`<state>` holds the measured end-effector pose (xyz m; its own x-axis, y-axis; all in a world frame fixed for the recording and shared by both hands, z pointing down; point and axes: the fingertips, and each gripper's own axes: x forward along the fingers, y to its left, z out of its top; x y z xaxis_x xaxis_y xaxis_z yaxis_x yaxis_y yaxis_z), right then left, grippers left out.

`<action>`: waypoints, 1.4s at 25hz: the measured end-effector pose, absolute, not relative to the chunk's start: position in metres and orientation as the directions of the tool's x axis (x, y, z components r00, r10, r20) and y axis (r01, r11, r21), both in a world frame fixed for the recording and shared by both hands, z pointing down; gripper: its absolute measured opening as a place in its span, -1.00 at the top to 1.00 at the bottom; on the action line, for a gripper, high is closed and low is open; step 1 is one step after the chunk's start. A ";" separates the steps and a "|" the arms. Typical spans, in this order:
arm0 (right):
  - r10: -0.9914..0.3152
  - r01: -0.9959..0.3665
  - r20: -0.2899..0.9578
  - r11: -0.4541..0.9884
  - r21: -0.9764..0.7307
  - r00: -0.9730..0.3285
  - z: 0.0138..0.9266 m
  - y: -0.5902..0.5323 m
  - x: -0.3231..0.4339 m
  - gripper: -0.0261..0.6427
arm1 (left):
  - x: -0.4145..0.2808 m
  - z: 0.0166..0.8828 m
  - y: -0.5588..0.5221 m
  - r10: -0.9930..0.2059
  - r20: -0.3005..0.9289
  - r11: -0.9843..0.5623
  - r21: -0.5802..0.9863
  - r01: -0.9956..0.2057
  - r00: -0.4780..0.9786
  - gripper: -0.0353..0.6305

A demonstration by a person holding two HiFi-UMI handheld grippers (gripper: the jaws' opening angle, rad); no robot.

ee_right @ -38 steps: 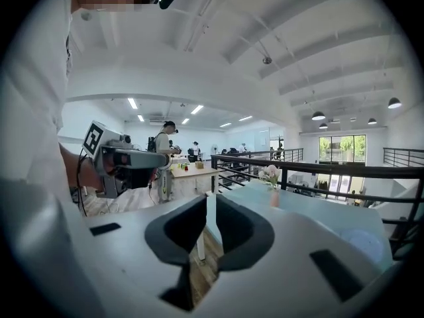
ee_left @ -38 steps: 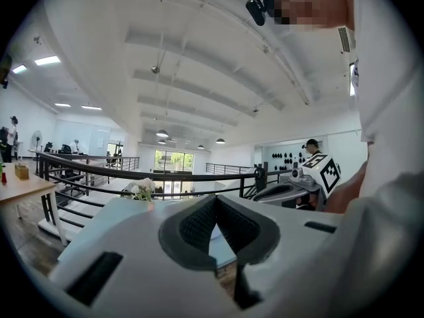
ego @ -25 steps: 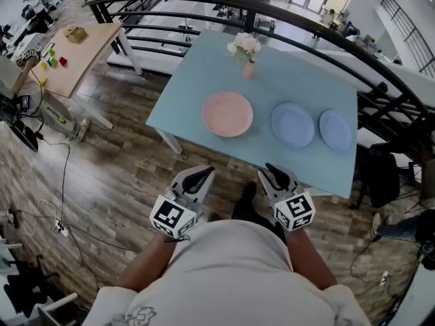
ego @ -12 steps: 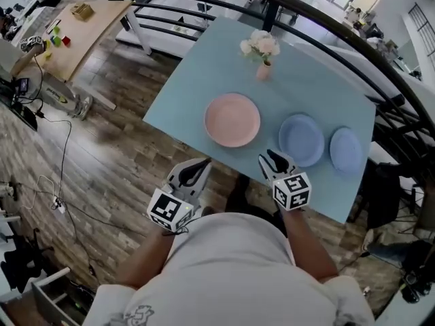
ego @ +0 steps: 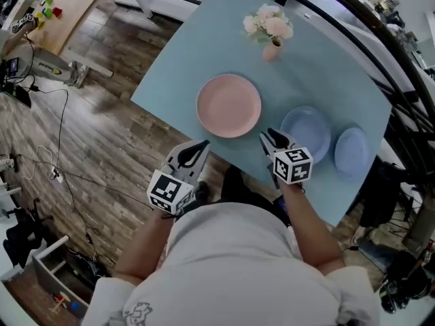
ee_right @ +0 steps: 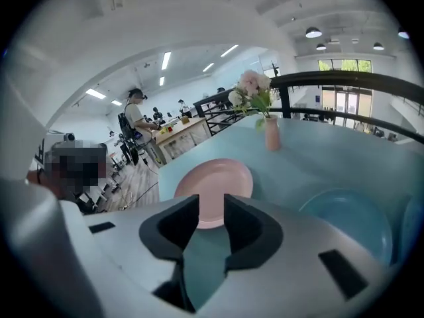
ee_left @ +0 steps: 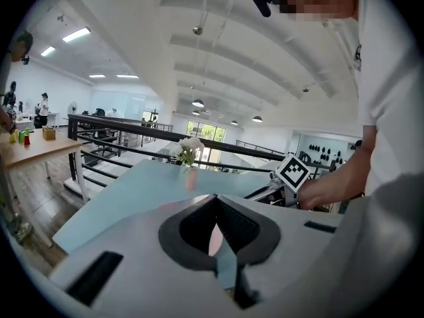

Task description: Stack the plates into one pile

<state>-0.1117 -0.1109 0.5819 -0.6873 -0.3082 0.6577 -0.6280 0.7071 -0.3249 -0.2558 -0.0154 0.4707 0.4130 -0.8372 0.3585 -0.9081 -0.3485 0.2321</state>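
Observation:
Three plates lie apart in a row on the light blue table point(ego: 197, 39): a pink plate point(ego: 229, 105) at the left, a larger blue plate point(ego: 309, 131) in the middle, and a smaller blue plate point(ego: 351, 151) at the right. My right gripper point(ego: 269, 139) hovers over the near table edge between the pink and larger blue plates. It is open; its jaws have just been closing slightly with nothing between them. In the right gripper view point(ee_right: 211, 204) the pink plate point(ee_right: 213, 177) lies straight ahead. My left gripper point(ego: 201, 147) is at the near edge below the pink plate, jaws together and empty.
A pink vase of flowers point(ego: 271, 32) stands at the table's far side. A dark railing point(ego: 380, 39) runs behind and right of the table. Wooden floor with cables point(ego: 61, 175) lies left. A wooden table with small blocks point(ego: 51, 5) sits far left.
Both grippers have moved forward and down toward the table's near edge. The right one now reaches over the edge beside the larger blue plate. The plates have not moved.

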 end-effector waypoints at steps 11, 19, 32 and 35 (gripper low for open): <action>-0.201 -0.665 0.719 0.598 -0.448 -0.665 0.662 -0.143 -0.131 0.56 | -0.283 0.531 -0.050 -0.833 0.434 -0.284 0.200 -0.938 0.344 0.88; -0.170 -0.717 0.750 0.483 -0.502 -0.640 0.705 -0.164 -0.138 0.56 | -0.281 0.557 -0.057 -0.814 0.467 -0.260 0.240 -0.935 0.346 0.88; -0.187 -0.758 0.750 0.340 -0.557 -0.635 0.727 -0.178 -0.146 0.74 | -0.288 0.574 -0.052 -0.802 0.486 -0.228 0.288 -0.930 0.347 0.88; -0.201 -0.756 0.737 0.306 -0.579 -0.646 0.727 -0.180 -0.148 0.78 | -0.292 0.572 -0.049 -0.805 0.485 -0.222 0.290 -0.931 0.343 0.88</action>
<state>-0.1479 -0.1800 0.7273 -0.6456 -0.2012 0.7367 -0.7558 0.3063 -0.5787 -0.2924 -0.0494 0.5722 0.3428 -0.8047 0.4847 -0.9310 -0.2220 0.2898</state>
